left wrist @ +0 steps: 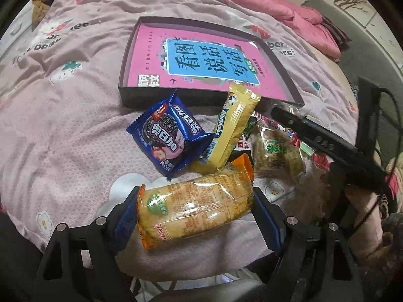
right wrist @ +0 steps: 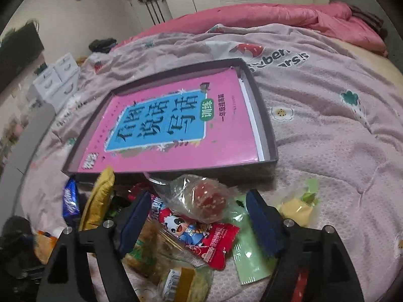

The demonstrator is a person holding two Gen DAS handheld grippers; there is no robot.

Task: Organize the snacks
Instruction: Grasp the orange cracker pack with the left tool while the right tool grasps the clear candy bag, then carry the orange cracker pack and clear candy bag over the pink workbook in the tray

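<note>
**Snack stock, bed**

My left gripper (left wrist: 195, 217) pinches an orange-ended biscuit pack (left wrist: 194, 206), lower centre. My right gripper (right wrist: 199, 222) stands spread over a clear-wrapped red sweet (right wrist: 209, 201). Shallow box (right wrist: 264, 115) holding a pink book (right wrist: 176, 120), mid-frame; blue Oreo packet (left wrist: 167, 138) below it

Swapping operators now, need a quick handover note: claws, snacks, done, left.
Left claw: shut on the orange-ended cracker pack, held lengthwise above the bedspread.
Right claw: open, nothing gripped, over the clear-wrapped red candy ball and red cartoon packet.
Snack pile sits just in front of the shallow box, including blue Oreo pack and yellow Alpenliebe stick.
Done: no snacks in the box, only the pink book.
Left: move all the snacks.
</note>
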